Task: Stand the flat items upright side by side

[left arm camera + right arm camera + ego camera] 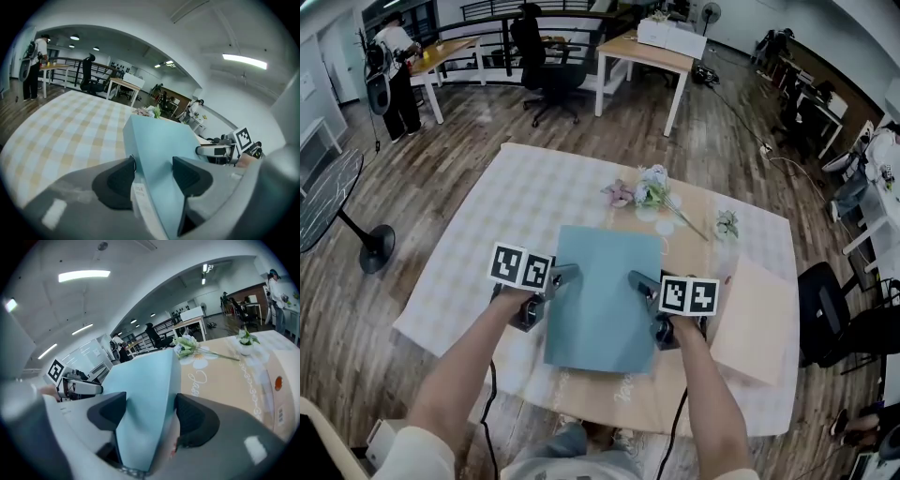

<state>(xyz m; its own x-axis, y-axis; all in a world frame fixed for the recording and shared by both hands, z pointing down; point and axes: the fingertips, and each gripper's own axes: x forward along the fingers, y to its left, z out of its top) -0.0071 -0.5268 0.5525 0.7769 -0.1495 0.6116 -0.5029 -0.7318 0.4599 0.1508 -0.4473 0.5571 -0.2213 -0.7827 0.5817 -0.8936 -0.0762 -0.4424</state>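
gripping blue board [605,300] at opposite edges, left gripper [565,276], right gripper [639,281] jaws clamped; beige board [759,319] near right.

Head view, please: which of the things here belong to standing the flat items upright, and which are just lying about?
Job: blue flat item, gripped by left gripper and right gripper; beige flat item.
Lying about: flower sprig; small potted plant; checked cloth.

Head view looks steeply down; both gripper views (very near) share the blue board [605,300].
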